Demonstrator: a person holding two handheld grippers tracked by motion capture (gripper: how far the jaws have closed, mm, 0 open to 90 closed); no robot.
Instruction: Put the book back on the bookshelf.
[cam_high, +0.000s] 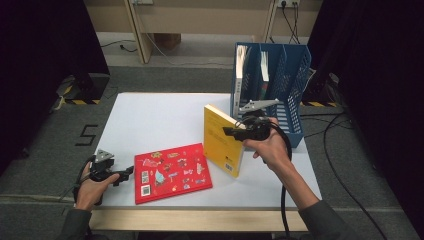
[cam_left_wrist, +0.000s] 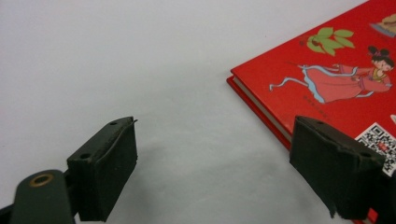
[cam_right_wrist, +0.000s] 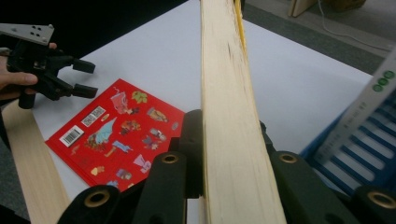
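A yellow book (cam_high: 220, 142) stands upright over the table's right half, my right gripper (cam_high: 227, 131) shut on its right edge. In the right gripper view the two jaws clamp the book's cream page edge (cam_right_wrist: 229, 93). A red picture book (cam_high: 172, 172) lies flat near the front edge. My left gripper (cam_high: 127, 174) rests low just left of it, open. In the left gripper view its pads (cam_left_wrist: 109, 168) stand wide apart over bare white table, beside the red book's corner (cam_left_wrist: 336, 70). From the right gripper view I see the red book (cam_right_wrist: 121, 135) and the left gripper (cam_right_wrist: 86, 79) beyond it.
A blue file rack (cam_high: 290, 80) stands at the table's back right, with a few books in its left slots; its mesh wall (cam_right_wrist: 364, 149) is close beside the right gripper. The white table (cam_high: 160, 115) ends in a wooden front edge. Cables trail on the floor at right.
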